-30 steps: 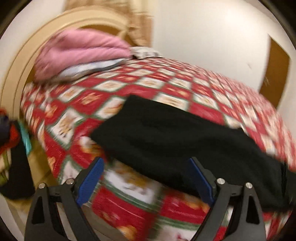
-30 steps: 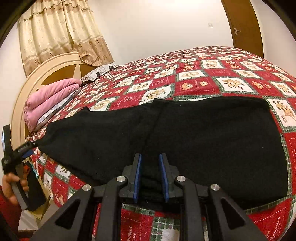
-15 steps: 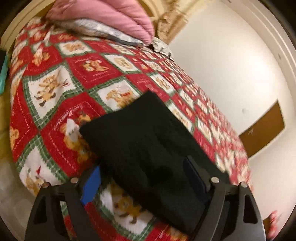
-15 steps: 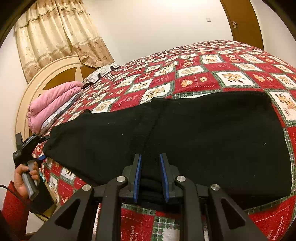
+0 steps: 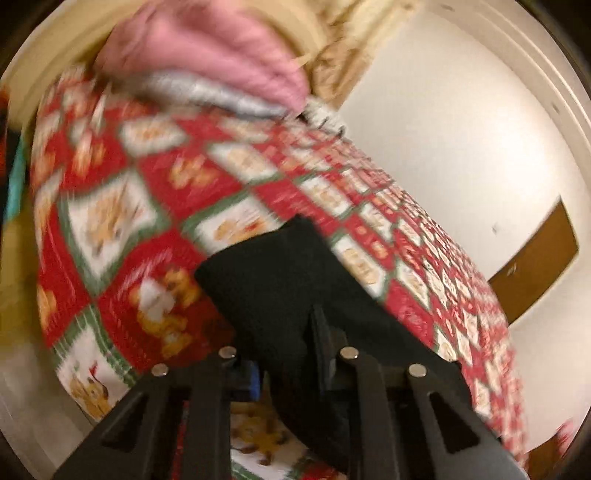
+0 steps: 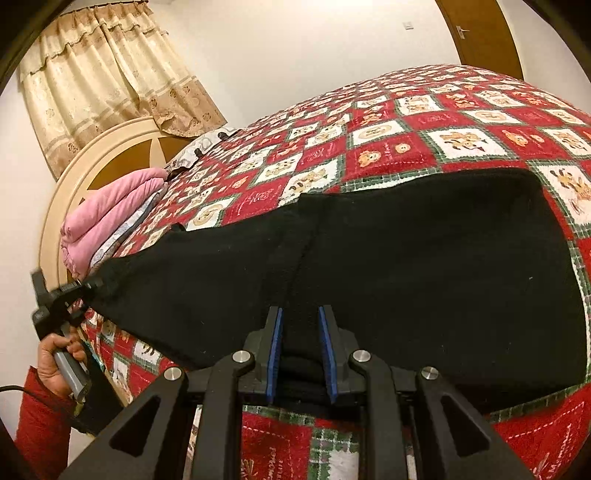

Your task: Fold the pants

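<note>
Black pants (image 6: 406, 277) lie spread across the red patchwork bedspread (image 6: 399, 151). My right gripper (image 6: 301, 350) is shut on a fold of their near edge, close to the middle seam. The left gripper (image 5: 284, 347) has the pants' end (image 5: 280, 280) between its jaws; the jaws are closing and pinch the cloth. In the right wrist view the left gripper (image 6: 94, 284) bites the pants' far left corner at the bed's edge, and a hand (image 6: 59, 354) in a red sleeve holds its handle. The left wrist view is blurred.
A folded pink blanket (image 6: 107, 210) sits on a grey pillow by the round headboard (image 6: 110, 147). A cream curtain (image 6: 110, 74) hangs behind. A brown door (image 6: 480, 33) stands at the far right. The bed's edge drops away just below both grippers.
The left gripper came in over the pants' end, rolled, and its wide jaws closed onto the cloth. The right gripper kept its grip and place.
</note>
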Motion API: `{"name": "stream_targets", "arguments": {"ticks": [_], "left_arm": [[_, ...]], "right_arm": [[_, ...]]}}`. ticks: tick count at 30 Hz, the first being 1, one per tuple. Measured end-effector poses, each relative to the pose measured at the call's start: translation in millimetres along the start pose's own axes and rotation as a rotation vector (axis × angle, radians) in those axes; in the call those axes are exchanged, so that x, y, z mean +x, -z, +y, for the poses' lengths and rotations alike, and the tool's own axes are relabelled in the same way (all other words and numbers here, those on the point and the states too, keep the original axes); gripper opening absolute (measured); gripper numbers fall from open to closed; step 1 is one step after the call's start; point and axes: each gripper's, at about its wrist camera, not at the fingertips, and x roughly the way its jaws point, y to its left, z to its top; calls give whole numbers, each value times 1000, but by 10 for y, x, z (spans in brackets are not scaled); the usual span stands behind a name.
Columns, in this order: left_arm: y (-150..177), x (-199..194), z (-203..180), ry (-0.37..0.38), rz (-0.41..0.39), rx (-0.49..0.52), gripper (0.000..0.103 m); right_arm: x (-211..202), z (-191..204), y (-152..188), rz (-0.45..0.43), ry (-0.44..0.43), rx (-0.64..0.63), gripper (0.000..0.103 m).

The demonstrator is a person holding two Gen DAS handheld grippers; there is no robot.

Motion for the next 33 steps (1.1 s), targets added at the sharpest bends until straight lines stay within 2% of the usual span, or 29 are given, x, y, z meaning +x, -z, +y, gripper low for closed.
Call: {"name": "stream_targets", "arguments": {"ticks": [3, 6, 8, 10, 13, 15, 17, 19, 21, 22, 23, 24, 27, 33], "left_arm": [[25, -256, -557, 65, -79, 192, 21], [314, -577, -1267, 157, -147, 470, 21], [565, -737, -1604, 230, -170, 617, 21], [921, -816, -1933, 297, -169, 755, 21], [1433, -793, -2206, 347, -135, 923, 21], [1832, -708, -2285, 353, -92, 1041, 21], [2170, -634, -2290, 316, -72, 1168, 21], [2294, -573, -2245, 299, -52, 1208, 21], [2260, -582, -2218, 305, -47, 1195, 21], [2226, -577, -2209, 312, -44, 1184, 21], [2191, -569, -2196, 318, -42, 1175, 22], [2167, -560, -2175, 325, -42, 1169, 22], [2196, -558, -2168, 349, -45, 1142, 22], [2132, -716, -2090, 410, -70, 1045, 22]], "right_arm": [[-77, -49, -65, -3, -39, 47, 22], [-256, -130, -174, -65, -56, 87, 22], [-361, -169, -256, -91, -51, 90, 22], [-454, -232, -322, -116, -43, 102, 22], [-504, -344, -346, -125, -56, 152, 24], [-488, -389, -340, -118, -64, 178, 34], [-453, -400, -328, -102, -70, 196, 45], [-415, -369, -331, -88, -89, 190, 46], [-419, -346, -336, -89, -107, 180, 47], [-423, -329, -350, -90, -127, 177, 53], [-424, -322, -368, -91, -151, 183, 62], [-426, -320, -385, -93, -176, 193, 65], [-396, -286, -458, -80, -253, 202, 66], [38, -171, -681, 45, -387, 256, 66]]}}
